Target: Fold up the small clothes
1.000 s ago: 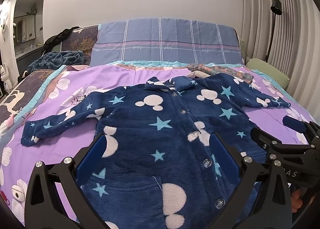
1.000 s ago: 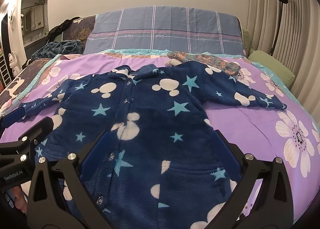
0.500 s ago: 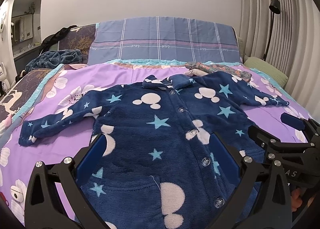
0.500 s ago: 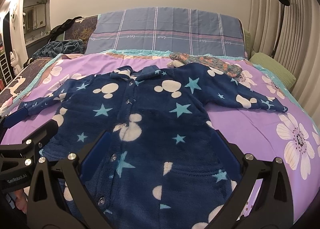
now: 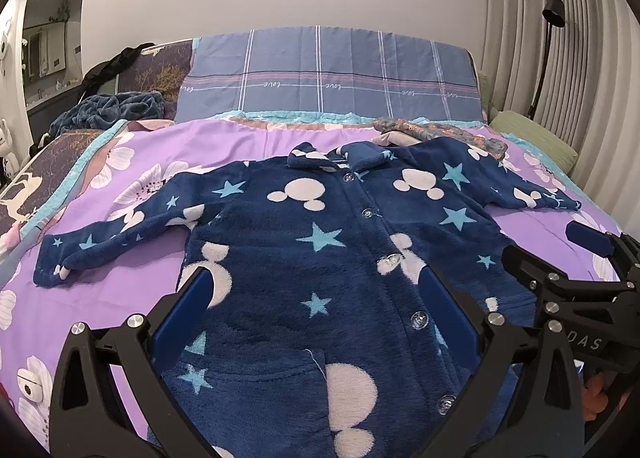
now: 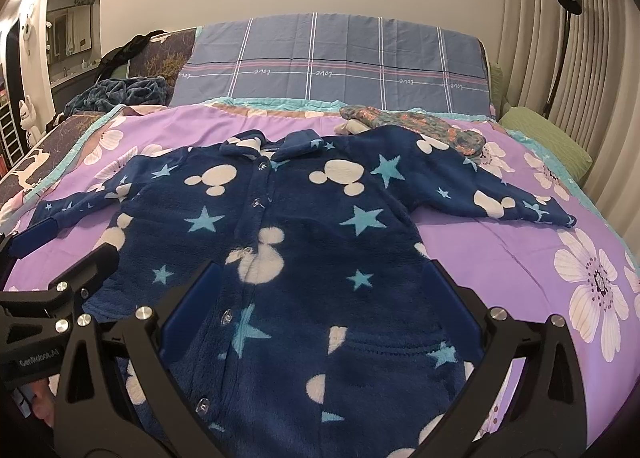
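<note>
Fleece pajama top point(image 5: 332, 258) spread flat, buttoned, sleeves outstretched

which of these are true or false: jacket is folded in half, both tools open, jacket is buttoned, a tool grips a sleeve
1. The jacket is folded in half: false, it lies spread flat on the bed with both sleeves out.
2. The left tool and right tool are open: true.
3. The jacket is buttoned up: true.
4. A tool grips a sleeve: false, neither holds anything.
</note>
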{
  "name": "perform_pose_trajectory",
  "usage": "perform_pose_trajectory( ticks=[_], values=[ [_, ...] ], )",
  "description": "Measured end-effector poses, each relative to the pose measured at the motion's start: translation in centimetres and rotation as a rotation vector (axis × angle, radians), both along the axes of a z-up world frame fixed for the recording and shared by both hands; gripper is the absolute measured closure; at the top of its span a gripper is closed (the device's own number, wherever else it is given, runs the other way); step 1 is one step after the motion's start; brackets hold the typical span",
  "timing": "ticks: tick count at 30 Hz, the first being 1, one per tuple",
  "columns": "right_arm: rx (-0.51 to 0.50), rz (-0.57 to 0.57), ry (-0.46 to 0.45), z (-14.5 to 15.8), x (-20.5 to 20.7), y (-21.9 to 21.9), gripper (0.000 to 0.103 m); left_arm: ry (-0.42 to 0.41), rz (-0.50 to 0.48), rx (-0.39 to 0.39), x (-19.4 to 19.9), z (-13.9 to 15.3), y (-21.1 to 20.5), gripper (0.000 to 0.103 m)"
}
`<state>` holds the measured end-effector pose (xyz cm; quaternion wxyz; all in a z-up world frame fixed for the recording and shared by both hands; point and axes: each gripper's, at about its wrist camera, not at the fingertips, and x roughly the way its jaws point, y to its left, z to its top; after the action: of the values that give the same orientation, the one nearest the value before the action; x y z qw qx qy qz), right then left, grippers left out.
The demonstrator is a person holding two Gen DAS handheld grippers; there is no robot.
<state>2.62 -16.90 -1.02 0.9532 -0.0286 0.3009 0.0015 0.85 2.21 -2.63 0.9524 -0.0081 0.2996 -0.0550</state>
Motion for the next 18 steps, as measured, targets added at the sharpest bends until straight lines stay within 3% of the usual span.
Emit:
perform_pose_trajectory(
  ticks=[3,9,12,14,18],
  values=[
    [-0.009,0.001,0.006,-0.2,0.5,0.3,0.002,0.01,-0.003,-0.026,0.4,-0.3,0.8,0.001],
    [-0.041,0.011,0.009,-0.4,1.4,1.1,0.002,0.045,0.006,-0.159,1.9,-1.3,5.4,0.002],
    [-0.055,0.007,0.018,-0.7,2.0,0.9,0.002,0.072,0.081,-0.2,2.9,-2.4,9.6,0.012],
    [-0.059,0.0,0.028,-1.0,2.4,0.7,0.002,0.126,0.181,-0.247,3.6,-3.5,13.5,0.022],
    [-0.083,-0.021,0.059,-2.3,3.5,0.1,0.002,0.192,0.365,-0.435,3.9,-6.0,21.7,0.032]
  ],
)
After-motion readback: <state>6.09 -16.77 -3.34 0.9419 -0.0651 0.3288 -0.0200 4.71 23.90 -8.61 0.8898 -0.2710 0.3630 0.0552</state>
